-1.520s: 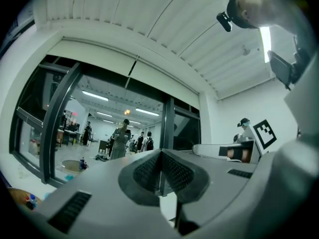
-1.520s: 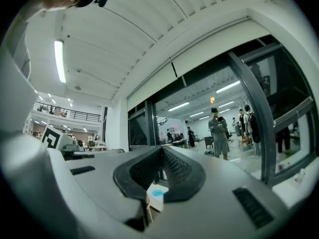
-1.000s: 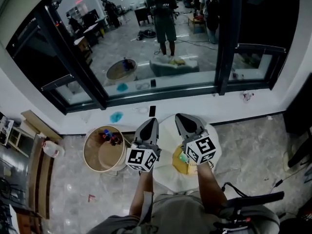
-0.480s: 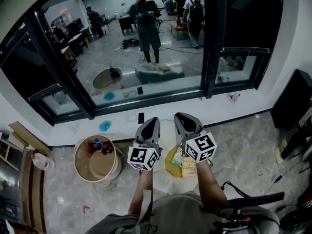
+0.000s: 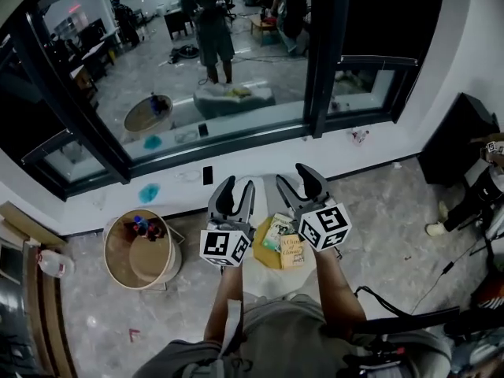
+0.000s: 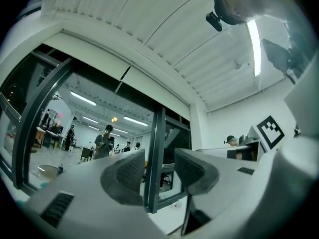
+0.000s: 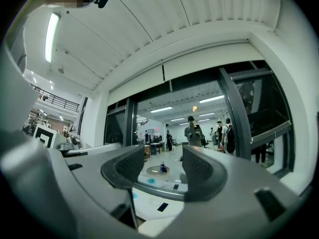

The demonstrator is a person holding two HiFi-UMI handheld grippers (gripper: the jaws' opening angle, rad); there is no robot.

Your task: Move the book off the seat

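In the head view, two small books (image 5: 284,242) lie side by side on a yellow pad (image 5: 266,256) on a white seat (image 5: 266,189), right below my hands. My left gripper (image 5: 234,194) is held above the seat's left part, and its jaws are opening with nothing between them. My right gripper (image 5: 300,184) hovers over the books, its jaws also opening and empty. In the left gripper view my left gripper (image 6: 159,169) points up at the window frame. My right gripper (image 7: 163,169) frames only the glass in the right gripper view. Neither gripper touches a book.
A round wooden tub (image 5: 142,250) with small toys stands on the floor left of the seat. A large window with dark frames (image 5: 319,61) runs along the wall ahead, with a phone (image 5: 207,175) on its sill. A black box (image 5: 450,138) stands at the right.
Both grippers' jaws have parted from shut. The head view has shifted, so the seat and books show more fully under the grippers.
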